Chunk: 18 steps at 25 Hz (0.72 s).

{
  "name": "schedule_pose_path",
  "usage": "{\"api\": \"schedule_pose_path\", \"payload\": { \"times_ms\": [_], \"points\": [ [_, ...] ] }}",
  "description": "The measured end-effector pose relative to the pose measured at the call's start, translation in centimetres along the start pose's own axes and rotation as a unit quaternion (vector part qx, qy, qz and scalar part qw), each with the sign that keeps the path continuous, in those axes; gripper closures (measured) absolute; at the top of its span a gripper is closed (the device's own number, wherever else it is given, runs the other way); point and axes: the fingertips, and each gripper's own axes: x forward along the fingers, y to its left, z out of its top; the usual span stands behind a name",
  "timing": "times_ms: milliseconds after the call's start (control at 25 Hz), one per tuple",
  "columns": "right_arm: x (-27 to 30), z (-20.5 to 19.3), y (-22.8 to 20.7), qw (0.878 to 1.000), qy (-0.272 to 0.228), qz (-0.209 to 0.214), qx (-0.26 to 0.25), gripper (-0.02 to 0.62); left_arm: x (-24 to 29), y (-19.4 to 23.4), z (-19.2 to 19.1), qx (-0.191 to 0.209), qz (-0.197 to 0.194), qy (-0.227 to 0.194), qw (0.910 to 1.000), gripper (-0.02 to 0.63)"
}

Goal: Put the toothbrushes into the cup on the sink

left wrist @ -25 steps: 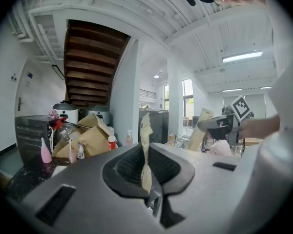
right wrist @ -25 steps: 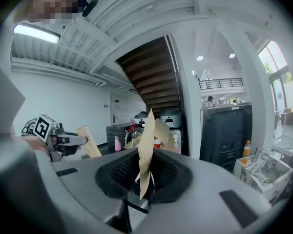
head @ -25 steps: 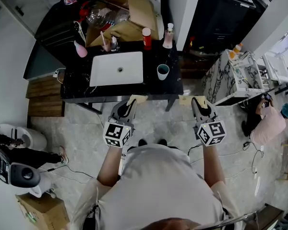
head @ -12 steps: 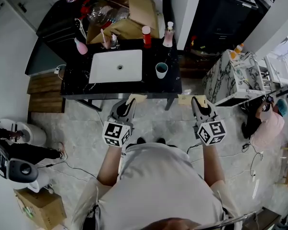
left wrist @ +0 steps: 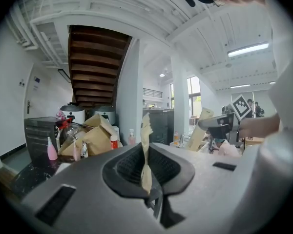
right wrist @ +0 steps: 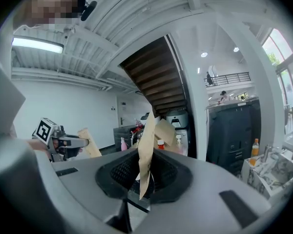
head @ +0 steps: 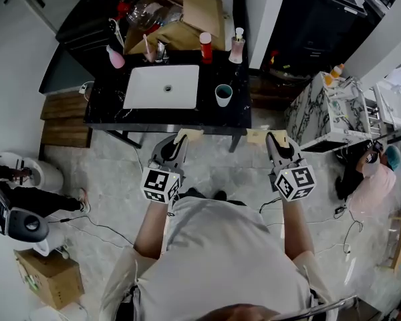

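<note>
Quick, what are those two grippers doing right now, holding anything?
Left gripper: closed on the left tan piece, flat and paper-like.
Right gripper: closed on the right tan piece, same kind.

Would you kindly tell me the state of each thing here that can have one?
left gripper, jaws shut, nothing held.
right gripper, jaws shut, nothing held.
cup, upright beside the basin, no toothbrush in it.
cardboard box, flaps open.
red bottle, upright.

Pale marbled floor (head: pixel 120 179), black vanity counter (head: pixel 235 112), dark wooden staircase underside (left wrist: pixel 95 62), white beamed ceiling (left wrist: pixel 205 28) with strip light (right wrist: pixel 36 44).
</note>
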Motion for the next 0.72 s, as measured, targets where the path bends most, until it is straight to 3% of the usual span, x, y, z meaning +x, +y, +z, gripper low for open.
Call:
{"api": "schedule_pose_path", "payload": {
  "times_ms": [720],
  "points": [
    [1.8,-0.8,-2.1,1.000,0.008,0.005,0.006,0.528,2.5,0.7,-0.4,-0.009,0.006,0.004,0.9999,0.580]
  ]
}}
